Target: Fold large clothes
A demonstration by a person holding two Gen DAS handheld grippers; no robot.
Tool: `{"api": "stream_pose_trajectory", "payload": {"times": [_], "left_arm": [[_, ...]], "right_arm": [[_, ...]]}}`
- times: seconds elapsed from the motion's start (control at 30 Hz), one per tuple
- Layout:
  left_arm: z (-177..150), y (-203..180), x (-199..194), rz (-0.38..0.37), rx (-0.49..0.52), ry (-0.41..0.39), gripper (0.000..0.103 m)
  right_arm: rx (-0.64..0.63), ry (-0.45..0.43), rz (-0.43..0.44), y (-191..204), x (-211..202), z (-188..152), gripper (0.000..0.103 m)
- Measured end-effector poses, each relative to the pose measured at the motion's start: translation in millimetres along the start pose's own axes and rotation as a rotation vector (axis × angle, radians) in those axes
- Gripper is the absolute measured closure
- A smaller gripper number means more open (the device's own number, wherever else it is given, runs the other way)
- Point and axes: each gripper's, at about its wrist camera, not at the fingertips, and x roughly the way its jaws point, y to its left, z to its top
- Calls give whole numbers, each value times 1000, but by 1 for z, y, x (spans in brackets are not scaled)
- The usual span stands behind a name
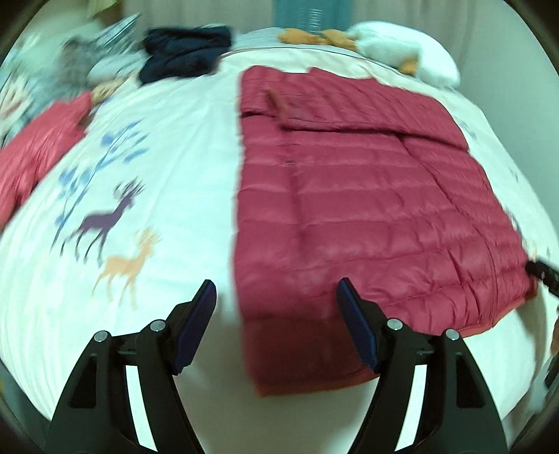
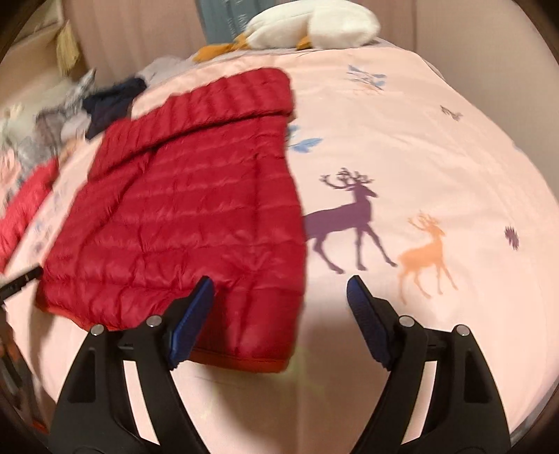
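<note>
A red quilted down jacket lies flat on the bed cover, with its far part folded over itself. My left gripper is open above the jacket's near left corner, and its pads touch nothing. In the right wrist view the same jacket fills the left half. My right gripper is open over the near right corner, its left finger in front of the red fabric. The black tip of the other gripper shows at the frame edge in each view: the right gripper and the left gripper.
A dark navy garment and a grey pile of clothes lie at the far left of the bed. A second red garment lies on the left side. A white plush goose rests at the head. Deer prints mark the bare cover.
</note>
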Motion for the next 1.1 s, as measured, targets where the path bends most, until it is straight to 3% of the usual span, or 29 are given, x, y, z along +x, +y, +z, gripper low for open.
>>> {"api": "stream_pose_trajectory", "payload": {"times": [0.07, 0.17, 0.27, 0.37, 0.63, 1.1], "left_arm": [[-2, 21, -5, -33, -107, -4, 21], [-6, 39, -7, -99, -205, 0, 21], [-8, 41, -4, -139, -228, 16, 20], [-8, 38, 5, -236, -256, 51, 19], [-5, 25, 22, -315, -259, 87, 19], [5, 15, 39, -367, -234, 98, 16]], "right_arm": [[56, -1, 50, -12, -4, 0, 20], [123, 12, 128, -22, -3, -1, 18], [160, 26, 176, -25, 1, -2, 15], [185, 39, 213, -23, 7, -2, 15], [194, 78, 256, -16, 22, -1, 15], [176, 108, 301, 0, 40, 12, 10]]}}
